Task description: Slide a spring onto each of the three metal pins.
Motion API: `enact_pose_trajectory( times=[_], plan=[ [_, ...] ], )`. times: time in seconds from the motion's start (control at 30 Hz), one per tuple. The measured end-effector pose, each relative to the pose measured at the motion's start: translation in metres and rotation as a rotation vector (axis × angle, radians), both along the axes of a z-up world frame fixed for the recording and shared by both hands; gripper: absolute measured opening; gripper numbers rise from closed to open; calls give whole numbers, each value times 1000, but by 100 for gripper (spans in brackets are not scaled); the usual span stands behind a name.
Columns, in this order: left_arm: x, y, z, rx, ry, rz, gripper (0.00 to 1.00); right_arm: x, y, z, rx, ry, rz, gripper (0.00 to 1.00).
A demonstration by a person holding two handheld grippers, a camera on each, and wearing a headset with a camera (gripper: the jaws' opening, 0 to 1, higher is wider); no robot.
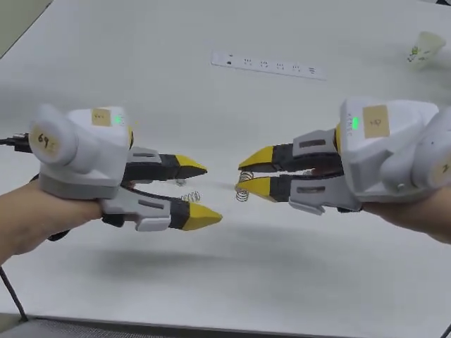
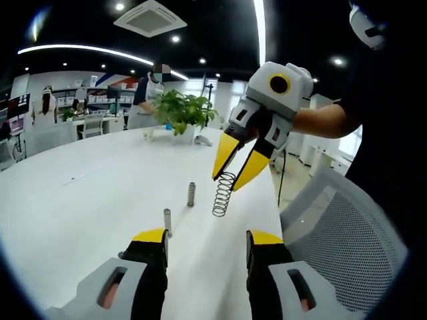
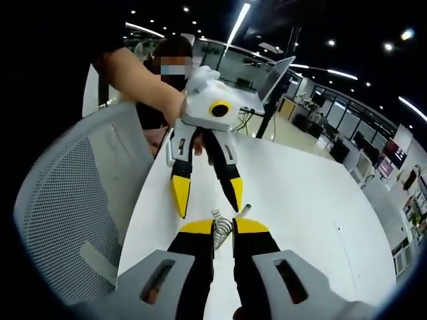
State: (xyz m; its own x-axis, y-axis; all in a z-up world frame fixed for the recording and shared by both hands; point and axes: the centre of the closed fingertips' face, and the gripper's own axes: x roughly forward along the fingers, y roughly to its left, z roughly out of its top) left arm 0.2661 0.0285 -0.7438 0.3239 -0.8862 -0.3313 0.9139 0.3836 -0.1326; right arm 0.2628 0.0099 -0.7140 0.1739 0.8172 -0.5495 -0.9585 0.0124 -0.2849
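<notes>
My right gripper (image 1: 242, 177) is shut on a small metal spring (image 1: 243, 192), which hangs from its yellow tips just above the white table (image 1: 296, 267). The same spring (image 3: 222, 231) sits between its own jaws in the right gripper view. My left gripper (image 1: 206, 194) faces it from the left, open and holding nothing, jaws wide apart. In the left gripper view (image 2: 208, 238), a short pin (image 2: 191, 194) wearing a spring and a bare pin (image 2: 167, 220) stand on the table below the held spring (image 2: 223, 193). The right gripper (image 2: 233, 175) hovers above and beside them.
A white power strip (image 1: 268, 65) lies at the back of the table, and a crumpled white cup (image 1: 425, 48) sits at the far right. A grey mesh chair (image 2: 347, 233) stands at the table edge. A potted plant (image 2: 183, 110) is at the far end.
</notes>
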Motion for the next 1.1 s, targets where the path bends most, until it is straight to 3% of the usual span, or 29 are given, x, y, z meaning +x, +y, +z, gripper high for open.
enact_pose_trajectory(
  times=[0.1, 0.2, 0.27, 0.43, 0.53, 0.83, 1.1],
  plan=[
    [3, 11, 7, -20, -6, 28, 44, 2, -2, -3, -6, 3, -8, 7],
    [3, 27, 5, -15, 4, 42, 47, 4, -3, -5, -8, 0, -18, 7],
    [5, 37, 0, 10, -7, 68, 48, 5, -4, -6, -14, -3, -20, 7],
    [4, 58, -12, 29, 31, 111, 57, 9, -7, -9, -15, -8, -37, 7],
    [5, 63, -19, 59, 25, 127, 66, 12, -7, -8, -7, -14, -53, 7],
    [4, 69, -28, 70, 4, 173, 98, 18, -13, -9, -9, -23, -79, 7],
    [8, 76, -22, 50, -11, 196, 99, 31, -20, -10, 1, -42, -147, 7]
  ],
)
